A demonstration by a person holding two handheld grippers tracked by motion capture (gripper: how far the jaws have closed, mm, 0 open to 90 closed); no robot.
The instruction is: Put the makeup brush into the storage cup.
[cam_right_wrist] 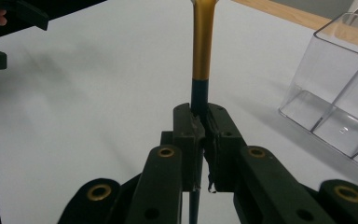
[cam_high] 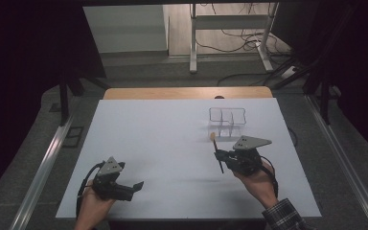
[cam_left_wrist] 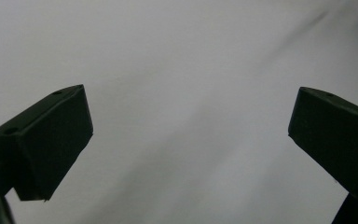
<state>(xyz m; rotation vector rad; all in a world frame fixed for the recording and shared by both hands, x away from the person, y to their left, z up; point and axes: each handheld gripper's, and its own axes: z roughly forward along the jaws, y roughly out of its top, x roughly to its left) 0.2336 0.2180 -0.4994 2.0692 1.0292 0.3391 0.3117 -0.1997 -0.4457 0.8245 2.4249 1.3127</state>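
My right gripper [cam_high: 219,155] is shut on a thin brush [cam_high: 214,142] with a dark handle, a gold ferrule and a light tip. The brush points away from me toward a clear plastic organiser [cam_high: 226,122] with several compartments, standing just beyond it. In the right gripper view the jaws [cam_right_wrist: 201,116] pinch the dark handle just below the gold part of the brush [cam_right_wrist: 201,51], and the organiser [cam_right_wrist: 340,88] stands to the right, its compartments bare. My left gripper [cam_high: 136,186] is low at the front left, open. Its view has only white table between the wide-apart fingertips [cam_left_wrist: 191,126].
A white sheet [cam_high: 163,139] covers the table, with a wooden strip [cam_high: 187,93] along the far edge. Beyond the table are a white table frame [cam_high: 230,28] and loose cables on the floor.
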